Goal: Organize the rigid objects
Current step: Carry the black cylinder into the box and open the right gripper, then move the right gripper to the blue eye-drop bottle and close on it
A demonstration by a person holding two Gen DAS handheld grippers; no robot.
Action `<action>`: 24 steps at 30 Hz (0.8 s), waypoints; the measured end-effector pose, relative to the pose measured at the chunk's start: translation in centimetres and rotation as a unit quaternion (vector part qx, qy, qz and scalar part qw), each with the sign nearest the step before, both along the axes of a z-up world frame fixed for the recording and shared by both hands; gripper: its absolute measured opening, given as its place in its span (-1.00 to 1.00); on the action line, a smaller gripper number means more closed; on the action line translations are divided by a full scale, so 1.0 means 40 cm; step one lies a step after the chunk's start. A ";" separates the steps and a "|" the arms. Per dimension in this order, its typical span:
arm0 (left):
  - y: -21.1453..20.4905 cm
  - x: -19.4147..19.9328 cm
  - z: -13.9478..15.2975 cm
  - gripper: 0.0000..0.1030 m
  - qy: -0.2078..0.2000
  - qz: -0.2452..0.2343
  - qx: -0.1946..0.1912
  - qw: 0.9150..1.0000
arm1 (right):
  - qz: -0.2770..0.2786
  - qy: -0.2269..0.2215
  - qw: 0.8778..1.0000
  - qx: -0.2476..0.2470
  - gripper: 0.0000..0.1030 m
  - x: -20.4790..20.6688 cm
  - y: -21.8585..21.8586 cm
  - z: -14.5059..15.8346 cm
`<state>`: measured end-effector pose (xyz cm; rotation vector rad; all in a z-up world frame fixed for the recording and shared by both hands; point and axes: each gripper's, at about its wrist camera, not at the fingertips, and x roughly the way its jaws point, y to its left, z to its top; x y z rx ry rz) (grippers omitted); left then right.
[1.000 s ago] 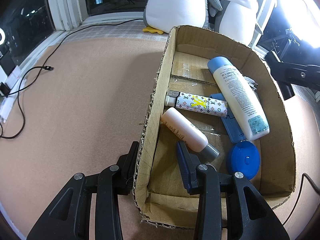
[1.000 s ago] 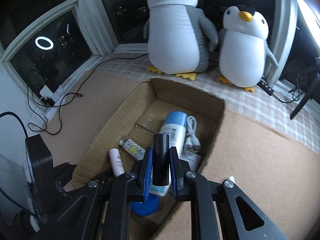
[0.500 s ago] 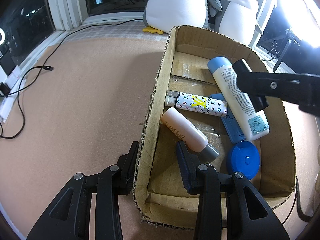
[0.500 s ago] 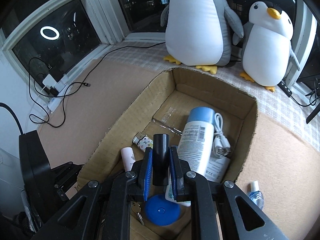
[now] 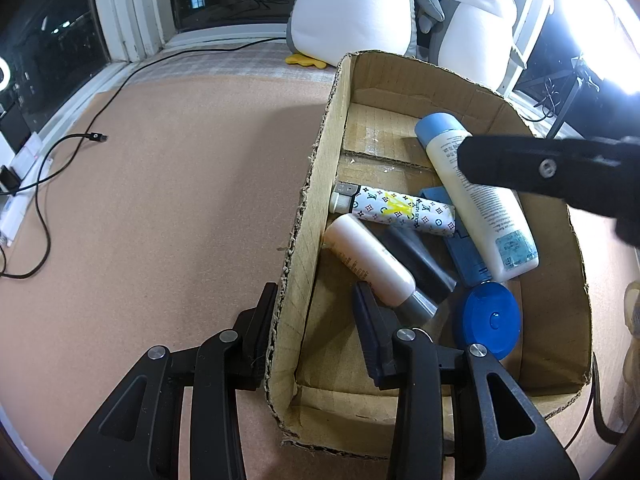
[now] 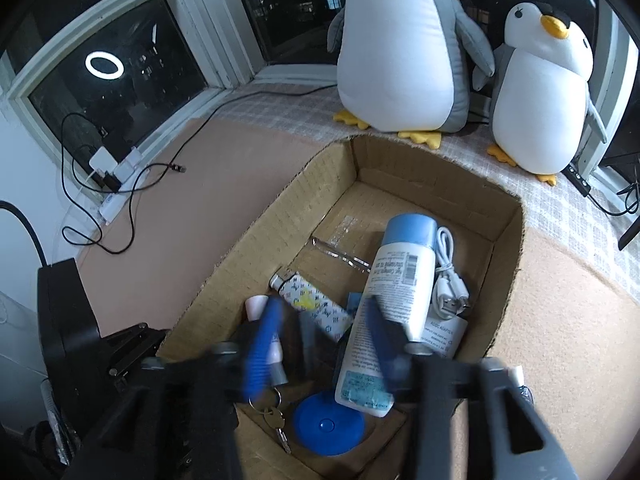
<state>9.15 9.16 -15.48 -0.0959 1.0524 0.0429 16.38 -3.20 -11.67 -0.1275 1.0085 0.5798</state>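
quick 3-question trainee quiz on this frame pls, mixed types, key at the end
1. True or false: the left gripper is clamped on the side wall of the cardboard box.
2. Which item lies between the white bottle with the grey cap and the blue flat case? A) black tube B) keys C) white cable
3. Fill in: the round blue lid lies at the box end ____ from the two penguin plush toys.

Key:
1. True; one finger is outside the wall, the other inside.
2. A. The right gripper is opening above it, with nothing between its pads.
3. Farthest.
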 end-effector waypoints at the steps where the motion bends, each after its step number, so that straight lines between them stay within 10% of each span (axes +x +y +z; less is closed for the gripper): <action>1: 0.000 0.000 0.000 -0.27 0.000 0.000 0.000 1.000 | -0.001 -0.004 1.000 0.001 0.05 0.000 -0.002 0.003; 24: 0.001 0.001 0.000 -0.27 0.000 0.000 0.000 1.000 | -0.036 -0.040 0.998 -0.038 0.39 -0.008 -0.143 0.057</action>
